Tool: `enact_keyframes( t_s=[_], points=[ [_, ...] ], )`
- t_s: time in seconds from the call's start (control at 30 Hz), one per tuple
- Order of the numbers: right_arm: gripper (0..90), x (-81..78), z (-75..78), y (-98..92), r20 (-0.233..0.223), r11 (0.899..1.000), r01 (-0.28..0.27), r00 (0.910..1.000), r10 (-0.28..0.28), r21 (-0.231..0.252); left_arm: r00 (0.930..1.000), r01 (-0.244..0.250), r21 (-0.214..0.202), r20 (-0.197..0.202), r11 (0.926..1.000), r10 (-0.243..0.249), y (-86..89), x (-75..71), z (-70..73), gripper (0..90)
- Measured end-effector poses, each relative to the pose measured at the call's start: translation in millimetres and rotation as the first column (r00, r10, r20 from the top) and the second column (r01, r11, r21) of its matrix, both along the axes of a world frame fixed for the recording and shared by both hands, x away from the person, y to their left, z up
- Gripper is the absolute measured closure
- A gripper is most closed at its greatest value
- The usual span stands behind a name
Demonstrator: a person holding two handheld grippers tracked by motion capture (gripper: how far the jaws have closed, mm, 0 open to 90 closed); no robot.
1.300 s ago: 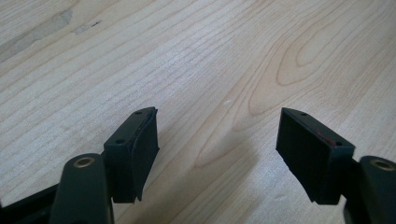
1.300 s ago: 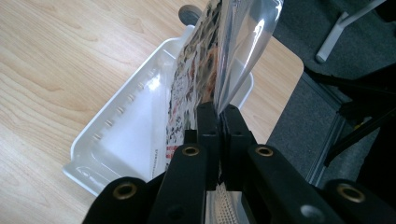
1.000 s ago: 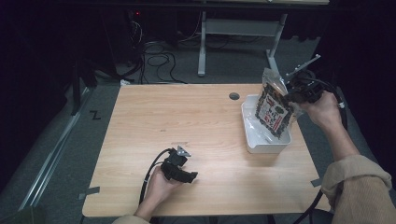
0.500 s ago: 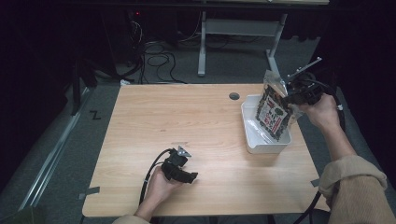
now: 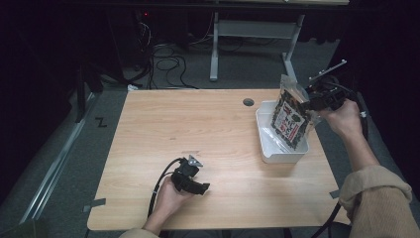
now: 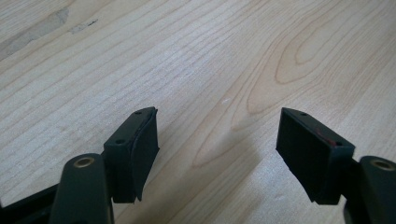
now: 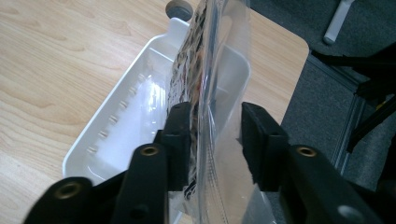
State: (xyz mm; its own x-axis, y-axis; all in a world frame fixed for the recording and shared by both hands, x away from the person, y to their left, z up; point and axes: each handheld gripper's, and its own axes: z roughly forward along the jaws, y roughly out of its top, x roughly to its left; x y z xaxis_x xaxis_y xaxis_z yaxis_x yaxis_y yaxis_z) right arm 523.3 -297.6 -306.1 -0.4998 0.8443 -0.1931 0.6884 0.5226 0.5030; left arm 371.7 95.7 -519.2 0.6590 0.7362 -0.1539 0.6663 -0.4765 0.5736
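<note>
1. The printed packet [image 5: 291,115] is seen standing upright on edge in the white bin [image 5: 270,148] at the right side of the table [image 5: 198,124]; its lower end is judged to be down inside the bin already.
2. The right gripper [image 5: 311,103] is placed at the packet's upper part; its jaws have just been opening, and in the right gripper view the packet [image 7: 208,84] is seen between the parted pads, one pad [image 7: 180,135] close beside it, the other apart; the grip is judged released.
3. The left gripper [image 5: 204,188] is rested on the table near the front edge, jaws apart, nothing between them.
4. Withdrawal of the right gripper is judged to be left; the packet may tip once unsupported.
</note>
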Motion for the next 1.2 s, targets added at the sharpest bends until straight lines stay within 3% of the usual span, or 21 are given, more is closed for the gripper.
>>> enact_keyframes(
  t_s=[0.43, 0.83, 1.2],
  points=[
    [45.8, -0.5, 2.5, -0.2, 0.051, 0.999, 0.033, 0.9982, -0.032, -0.032, 1.0, -0.001, 0.001, 0.0, 1.0, 0.001, 0.0, 0.1, -0.2, 29.8],
    [42.1, -2.0, 3.6, -2.2, 0.069, 0.998, 0.044, 0.9968, -0.04, -0.047, 1.0, 0.0, 0.002, -0.001, 1.0, 0.0, -0.2, 0.0, -0.3, 29.8],
    [42.1, -5.5, 8.6, -5.3, 0.097, 0.998, 0.054, 0.994, -0.051, -0.022, 1.0, -0.002, 0.003, 0.0, 1.0, 0.002, 0.0, 0.0, -0.1, 29.8]
  ],
)
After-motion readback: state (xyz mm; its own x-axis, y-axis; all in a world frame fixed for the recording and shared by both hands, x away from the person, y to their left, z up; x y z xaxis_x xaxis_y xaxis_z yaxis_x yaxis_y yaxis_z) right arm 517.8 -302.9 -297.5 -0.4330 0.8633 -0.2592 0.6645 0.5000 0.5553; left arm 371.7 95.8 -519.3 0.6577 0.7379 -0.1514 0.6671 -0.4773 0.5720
